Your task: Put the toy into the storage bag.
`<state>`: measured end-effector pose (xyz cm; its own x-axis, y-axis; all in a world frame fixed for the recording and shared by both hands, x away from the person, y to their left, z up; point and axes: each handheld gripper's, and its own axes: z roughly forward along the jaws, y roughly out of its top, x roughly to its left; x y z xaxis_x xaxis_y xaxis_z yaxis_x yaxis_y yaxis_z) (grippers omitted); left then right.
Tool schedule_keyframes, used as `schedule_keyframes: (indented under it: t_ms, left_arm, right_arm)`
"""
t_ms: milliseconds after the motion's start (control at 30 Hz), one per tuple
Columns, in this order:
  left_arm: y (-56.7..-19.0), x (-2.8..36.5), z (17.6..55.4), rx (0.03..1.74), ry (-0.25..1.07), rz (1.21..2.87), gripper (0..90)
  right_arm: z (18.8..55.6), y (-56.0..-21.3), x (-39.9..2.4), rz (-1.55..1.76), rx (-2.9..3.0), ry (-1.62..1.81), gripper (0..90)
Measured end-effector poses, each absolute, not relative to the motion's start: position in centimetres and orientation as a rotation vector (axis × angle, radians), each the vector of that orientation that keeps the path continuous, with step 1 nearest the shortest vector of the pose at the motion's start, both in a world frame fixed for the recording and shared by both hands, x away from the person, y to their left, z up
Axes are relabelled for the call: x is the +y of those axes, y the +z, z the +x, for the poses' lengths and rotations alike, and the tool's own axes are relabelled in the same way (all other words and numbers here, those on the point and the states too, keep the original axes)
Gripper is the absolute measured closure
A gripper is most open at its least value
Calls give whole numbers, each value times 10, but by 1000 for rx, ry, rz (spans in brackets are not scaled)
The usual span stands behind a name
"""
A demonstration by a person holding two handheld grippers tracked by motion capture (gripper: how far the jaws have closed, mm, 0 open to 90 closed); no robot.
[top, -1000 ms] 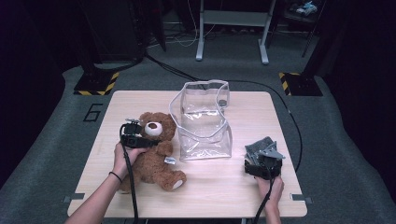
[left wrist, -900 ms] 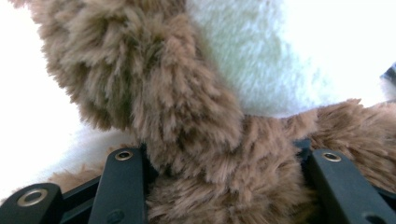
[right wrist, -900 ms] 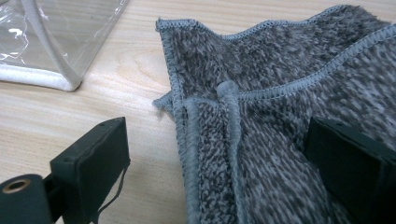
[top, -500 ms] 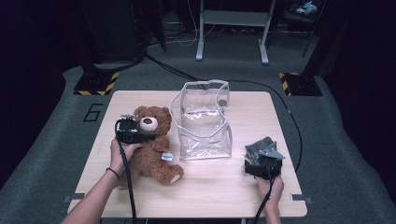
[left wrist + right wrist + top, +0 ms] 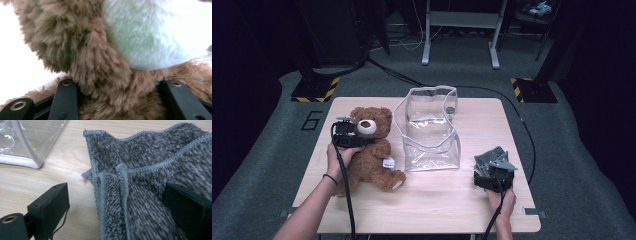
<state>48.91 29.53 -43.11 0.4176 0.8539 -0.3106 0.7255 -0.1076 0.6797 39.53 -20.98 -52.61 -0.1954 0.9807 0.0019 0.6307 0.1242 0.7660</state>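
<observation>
A brown teddy bear [image 5: 372, 155] with a pale muzzle sits propped up on the left of the wooden table [image 5: 437, 200]. My left gripper [image 5: 360, 141] is shut on its neck from the left. In the left gripper view both black jaws press into the fur [image 5: 82, 50] just under the muzzle, either side of my left gripper [image 5: 120, 86]. A grey fleece cloth [image 5: 489, 157] lies crumpled at the right. My right gripper [image 5: 493, 170] rests over its near edge, open. Around my right gripper [image 5: 117, 197], one jaw sits on bare wood and the other on the cloth [image 5: 150, 152].
A clear plastic bag [image 5: 429, 135] with a white rim stands open in the middle of the table, between the bear and the cloth; its corner [image 5: 30, 140] shows in the right gripper view. Dark floor, cables and stand legs lie beyond the far edge.
My left gripper has drawn up and slightly left with the bear in it, tipping the bear from leaning to more upright. The right gripper and the cloth have stayed put.
</observation>
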Motion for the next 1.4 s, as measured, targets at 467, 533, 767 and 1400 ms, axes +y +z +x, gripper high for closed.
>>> schedule_keyframes:
  t_ms: [467,533,767,1400]
  left_arm:
    - [-415,304,498,1335,240,1853,525]
    - [-414,305,498,1331,249,1841,527]
    - [-406,309,498,1308,286,1816,536]
    - [-372,322,504,1282,367,1792,547]
  right_arm:
    - [395,-526,-209,1557,1890,881,65]
    - [395,-526,-210,1551,1891,881,65]
    - [395,-526,-209,1549,1892,879,64]
    - [396,-526,-209,1547,1895,876,64]
